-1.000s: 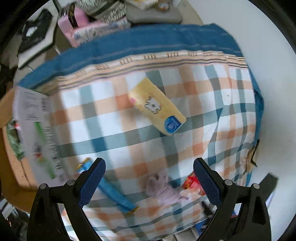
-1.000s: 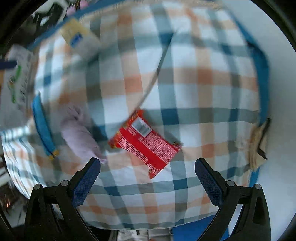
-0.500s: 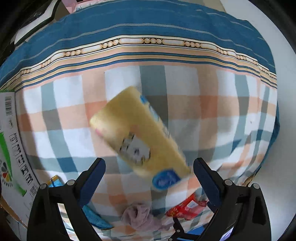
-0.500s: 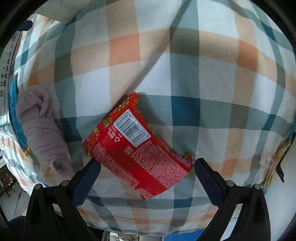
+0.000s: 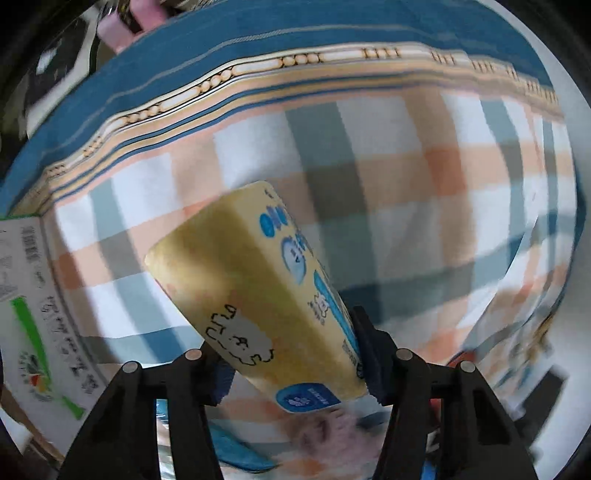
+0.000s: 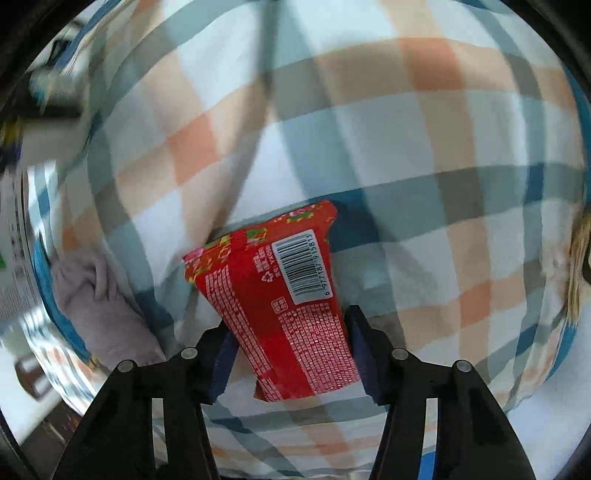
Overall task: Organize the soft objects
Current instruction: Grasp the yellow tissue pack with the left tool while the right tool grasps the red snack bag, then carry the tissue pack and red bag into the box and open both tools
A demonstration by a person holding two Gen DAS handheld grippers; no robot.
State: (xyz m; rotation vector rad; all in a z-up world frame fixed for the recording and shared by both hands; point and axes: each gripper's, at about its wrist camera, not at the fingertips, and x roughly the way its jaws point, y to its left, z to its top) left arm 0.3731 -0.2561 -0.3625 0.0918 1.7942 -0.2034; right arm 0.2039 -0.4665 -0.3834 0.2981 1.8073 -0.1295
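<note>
In the left wrist view my left gripper (image 5: 293,363) is shut on a soft yellow pack (image 5: 255,291) with a sheep drawing and blue labels, holding it tilted above the plaid cloth (image 5: 424,192). In the right wrist view my right gripper (image 6: 288,354) is shut on a red snack packet (image 6: 273,295) with a barcode, raised off the plaid cloth (image 6: 369,129). A pale pink sock (image 6: 99,314) lies on the cloth left of the right gripper; it shows blurred below the yellow pack (image 5: 325,432).
A white printed box (image 5: 26,302) stands at the left edge of the cloth and also shows in the right wrist view (image 6: 14,266). A blue strip (image 6: 48,288) lies beside the sock. Clutter (image 5: 122,22) sits beyond the cloth's blue border.
Both grippers closed from wide open. The left one moved onto the yellow pack and took hold of it. The right one moved onto the red packet and took hold of it.
</note>
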